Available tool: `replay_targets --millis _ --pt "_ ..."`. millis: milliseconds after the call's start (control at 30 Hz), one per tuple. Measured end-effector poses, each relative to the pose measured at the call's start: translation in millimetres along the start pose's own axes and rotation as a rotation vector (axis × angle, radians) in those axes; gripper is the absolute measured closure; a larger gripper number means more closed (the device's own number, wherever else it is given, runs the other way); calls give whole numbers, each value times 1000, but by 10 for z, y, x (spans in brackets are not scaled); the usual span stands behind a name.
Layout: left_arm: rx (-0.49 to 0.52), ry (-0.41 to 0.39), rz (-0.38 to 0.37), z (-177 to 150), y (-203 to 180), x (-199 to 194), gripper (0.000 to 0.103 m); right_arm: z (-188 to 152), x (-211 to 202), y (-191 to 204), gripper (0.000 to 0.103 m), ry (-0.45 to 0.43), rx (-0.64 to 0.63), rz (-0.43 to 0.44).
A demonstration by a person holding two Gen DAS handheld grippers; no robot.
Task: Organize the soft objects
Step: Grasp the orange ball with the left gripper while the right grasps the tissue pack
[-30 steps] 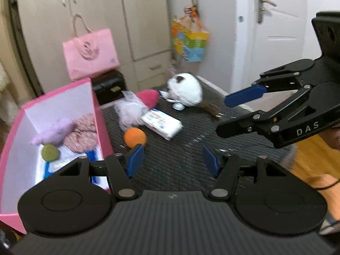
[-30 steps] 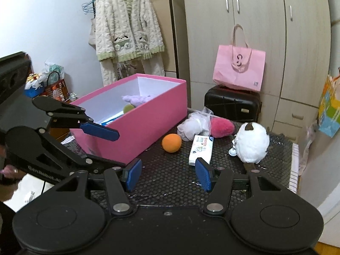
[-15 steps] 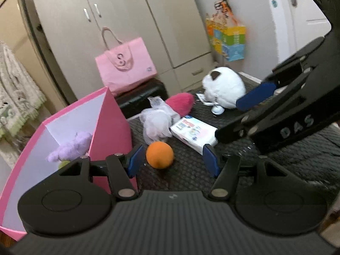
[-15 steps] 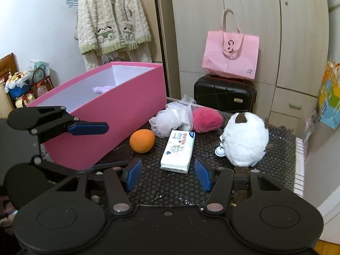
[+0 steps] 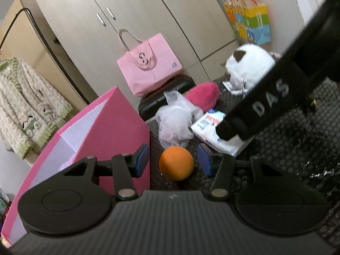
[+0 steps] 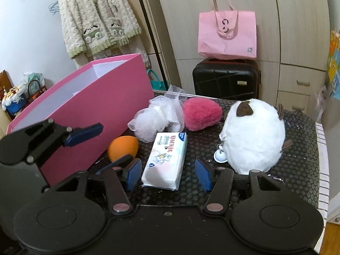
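Two handheld grippers reach over a dark mat beside a pink box [image 6: 89, 104]. The left gripper [image 5: 173, 161] is closing around an orange ball [image 5: 176, 162], pads not yet touching. The right gripper [image 6: 169, 173] hangs unclenched over a tissue pack [image 6: 165, 159], likely lining up to grab it.

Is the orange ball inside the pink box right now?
No, the orange ball sits on the dark mat outside the pink box, beside its outer wall.
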State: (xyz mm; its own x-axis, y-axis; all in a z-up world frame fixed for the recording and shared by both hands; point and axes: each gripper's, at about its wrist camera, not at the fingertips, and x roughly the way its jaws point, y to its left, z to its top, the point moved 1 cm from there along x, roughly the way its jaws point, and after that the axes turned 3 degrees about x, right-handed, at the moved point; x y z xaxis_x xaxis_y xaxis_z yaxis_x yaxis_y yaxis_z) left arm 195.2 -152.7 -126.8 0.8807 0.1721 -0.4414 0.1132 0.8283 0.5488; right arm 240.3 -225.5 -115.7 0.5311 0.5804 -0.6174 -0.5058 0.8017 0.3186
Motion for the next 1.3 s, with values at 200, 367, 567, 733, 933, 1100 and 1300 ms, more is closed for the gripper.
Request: replay_targets --millis 200,367,567,733,933,1100,1300 --pt "3 43 10 -1 -13 144 53 24 115 -3 42 34 3 28" --pt "22 62 24 -17 -78 219 53 61 240 26 42 75 -12 19" --pt "19 69 48 -3 -127 240 55 130 376 -5 44 91 -11 12" --pt "-44 56 29 -11 -89 222 67 81 289 41 54 101 -73 20" --pt "-59 64 21 -13 -96 228 66 7 184 -31 54 105 -84 23" --pt "-76 69 16 -12 -48 242 67 1 244 -34 51 112 -114 49" --pt "-105 31 -18 2 31 127 68 -51 158 -8 56 88 -93 16"
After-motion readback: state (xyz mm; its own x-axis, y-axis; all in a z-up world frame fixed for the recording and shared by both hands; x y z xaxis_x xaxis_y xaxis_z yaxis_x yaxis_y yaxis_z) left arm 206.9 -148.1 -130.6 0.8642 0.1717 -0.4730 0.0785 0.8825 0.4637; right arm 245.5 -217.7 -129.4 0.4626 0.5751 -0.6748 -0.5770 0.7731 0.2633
